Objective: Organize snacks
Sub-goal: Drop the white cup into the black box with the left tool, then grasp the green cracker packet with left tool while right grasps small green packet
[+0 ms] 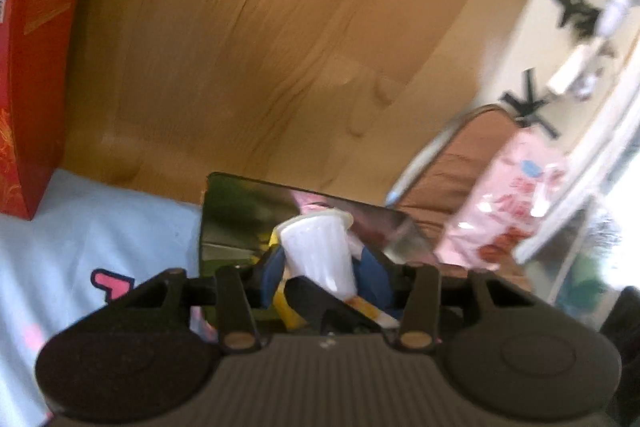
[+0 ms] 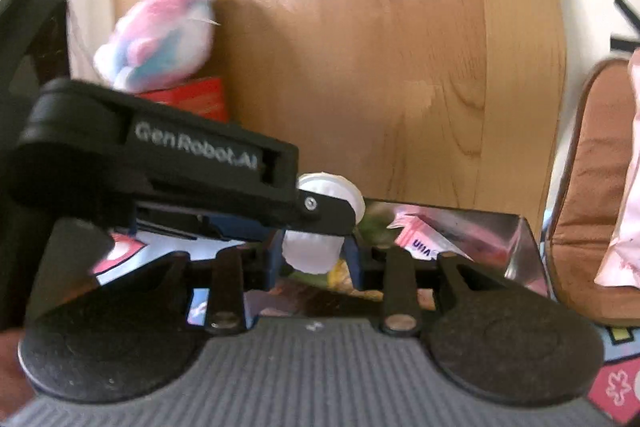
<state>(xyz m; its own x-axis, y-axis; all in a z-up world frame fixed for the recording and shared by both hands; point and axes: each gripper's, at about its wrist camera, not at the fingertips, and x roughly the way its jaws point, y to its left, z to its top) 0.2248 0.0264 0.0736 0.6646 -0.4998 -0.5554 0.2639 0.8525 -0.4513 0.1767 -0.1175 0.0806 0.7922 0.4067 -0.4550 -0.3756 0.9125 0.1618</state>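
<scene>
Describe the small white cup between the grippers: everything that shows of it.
The white cup is a small, ribbed, translucent plastic cup, like a jelly cup, with a flanged rim at its wide end. It is tilted, rim pointing away from the left wrist camera. The left gripper holds it between blue pads, and the right gripper closes on it too. It hangs above the shiny box of snacks.

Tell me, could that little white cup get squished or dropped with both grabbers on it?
Maybe. Both the left hand-held gripper and the right hand-held gripper hold the same small white cup, so pulling apart could crush it or make it slip. It hangs over the shiny box of snacks; tipped, it might spill onto the packets if its lid is loose. Everything looks blurred, so fast moves make a fumble likelier.
</scene>
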